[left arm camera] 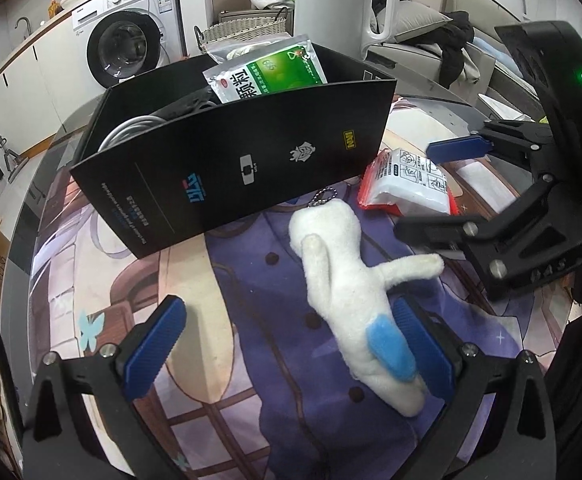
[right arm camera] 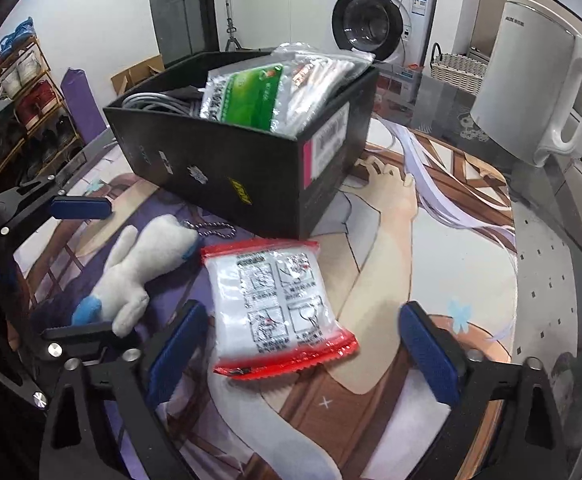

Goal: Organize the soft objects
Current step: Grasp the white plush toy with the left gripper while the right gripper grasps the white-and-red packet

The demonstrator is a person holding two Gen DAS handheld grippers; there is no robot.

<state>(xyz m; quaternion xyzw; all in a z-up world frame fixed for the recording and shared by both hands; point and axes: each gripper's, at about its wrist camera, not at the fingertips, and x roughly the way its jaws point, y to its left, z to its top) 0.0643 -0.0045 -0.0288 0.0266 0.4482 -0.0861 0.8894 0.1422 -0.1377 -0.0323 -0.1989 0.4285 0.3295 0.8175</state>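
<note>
A white plush toy (left arm camera: 347, 280) with a blue patch and a bead chain lies on the printed mat in front of a black box (left arm camera: 227, 160). My left gripper (left arm camera: 291, 344) is open, its jaws on either side of the toy's lower end, not closed on it. A red-edged white soft packet (right arm camera: 279, 304) lies flat beside the toy (right arm camera: 139, 272). My right gripper (right arm camera: 303, 352) is open around the packet's near end. The box (right arm camera: 227, 168) holds a green-and-silver pouch (right arm camera: 247, 96), a clear bag and grey cables.
A white electric kettle (right arm camera: 531, 92) stands at the right of the table. The other gripper's black frame (left arm camera: 531, 216) is close on the right in the left wrist view. A washing machine (right arm camera: 375, 12), wicker basket and shoe rack stand beyond the table.
</note>
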